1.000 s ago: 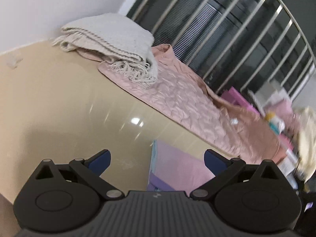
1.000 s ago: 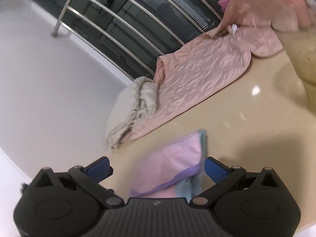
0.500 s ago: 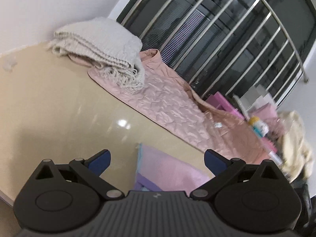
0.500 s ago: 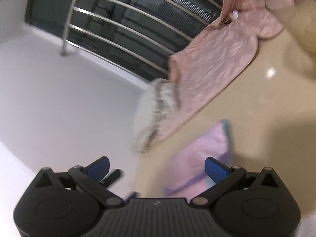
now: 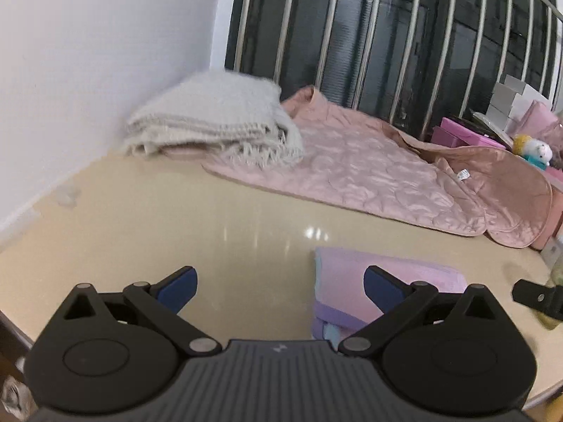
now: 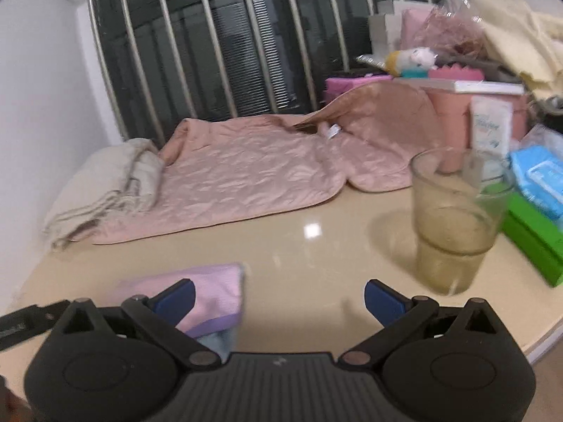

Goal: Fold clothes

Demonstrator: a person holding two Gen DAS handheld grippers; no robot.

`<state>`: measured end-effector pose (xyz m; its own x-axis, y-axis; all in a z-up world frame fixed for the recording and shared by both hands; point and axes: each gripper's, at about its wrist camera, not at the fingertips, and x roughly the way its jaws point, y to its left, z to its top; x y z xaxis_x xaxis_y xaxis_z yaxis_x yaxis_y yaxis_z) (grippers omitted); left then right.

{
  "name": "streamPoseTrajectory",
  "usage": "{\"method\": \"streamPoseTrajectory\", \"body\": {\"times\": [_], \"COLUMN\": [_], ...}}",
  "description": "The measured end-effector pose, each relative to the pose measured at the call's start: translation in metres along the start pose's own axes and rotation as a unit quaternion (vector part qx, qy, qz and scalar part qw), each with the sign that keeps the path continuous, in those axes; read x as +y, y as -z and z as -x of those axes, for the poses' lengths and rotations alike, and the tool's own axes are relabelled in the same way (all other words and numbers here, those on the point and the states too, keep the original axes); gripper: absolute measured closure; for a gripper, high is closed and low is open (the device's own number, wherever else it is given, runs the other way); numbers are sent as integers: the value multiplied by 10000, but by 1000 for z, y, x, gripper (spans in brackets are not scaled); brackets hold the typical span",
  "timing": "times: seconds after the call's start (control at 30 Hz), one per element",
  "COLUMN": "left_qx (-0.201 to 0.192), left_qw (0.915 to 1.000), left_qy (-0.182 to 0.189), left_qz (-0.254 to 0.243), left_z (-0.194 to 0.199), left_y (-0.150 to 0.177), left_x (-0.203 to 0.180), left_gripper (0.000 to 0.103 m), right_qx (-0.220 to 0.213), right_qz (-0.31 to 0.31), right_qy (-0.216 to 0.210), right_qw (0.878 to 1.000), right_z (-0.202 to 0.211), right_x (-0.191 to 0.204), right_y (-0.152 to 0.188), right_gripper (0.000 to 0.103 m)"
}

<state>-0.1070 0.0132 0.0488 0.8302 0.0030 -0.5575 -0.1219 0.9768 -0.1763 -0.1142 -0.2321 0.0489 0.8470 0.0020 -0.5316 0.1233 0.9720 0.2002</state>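
On glossy beige table [image 5: 218, 225] (window bars [image 5: 394, 35] behind) lies folded pink cloth [image 5: 383, 274].

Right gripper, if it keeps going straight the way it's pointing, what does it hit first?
Probably nothing nearby: the right gripper, open, faces bare table; beyond lies the pink quilted jacket. The glass stands right of that line.

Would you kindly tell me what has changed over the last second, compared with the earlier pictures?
Both wrist views have levelled out from a strong tilt. The right gripper swung rightward, so the folded cloth now sits by its left finger and a glass has come into view. The left gripper shifted left of the cloth. Both stayed open and empty; the cloth, pink quilt and grey blanket did not move.
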Motion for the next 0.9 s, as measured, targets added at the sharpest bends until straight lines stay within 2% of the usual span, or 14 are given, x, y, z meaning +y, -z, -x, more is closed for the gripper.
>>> {"method": "streamPoseTrajectory", "body": {"times": [0.13,0.3,0.33,0.47,0.53,0.7,0.83,0.9], "left_qx": [231,518,576,463,650,853,739,698], "left_qw": [9992,9960,9951,9975,9973,9949,9959,9963], "left_qy": [231,519,576,395,341,494,503,486], "left_qz": [227,510,566,363,19,212,151,143], "left_z": [-4,-10,-11,-10,-17,-23,-22,-22], "left_y": [-3,-6,-7,-11,-15,-15,-15,-14], "left_x": [4,10,11,9,5,12,14,16], "left_gripper": [0,1,0,0,0,0,0,0], "right_qx": [119,844,883,756,759,853,462,344], "right_qz": [-16,-349,-422,-296,-131,92,177,311], "right_qy": [85,-427,-498,-106,15,-138,-145,-300], "right_qw": [9999,9949,9939,9966,9970,9962,9987,9985], "right_z": [-1,-7,-7,-7,-9,-12,-5,-2], "right_x": [-2,-10,-11,-9,-9,-9,-10,-9], "right_y": [2,-5,-6,-4,-3,-6,-4,-2], "right_gripper": [0,1,1,1,1,0,0,0]}}
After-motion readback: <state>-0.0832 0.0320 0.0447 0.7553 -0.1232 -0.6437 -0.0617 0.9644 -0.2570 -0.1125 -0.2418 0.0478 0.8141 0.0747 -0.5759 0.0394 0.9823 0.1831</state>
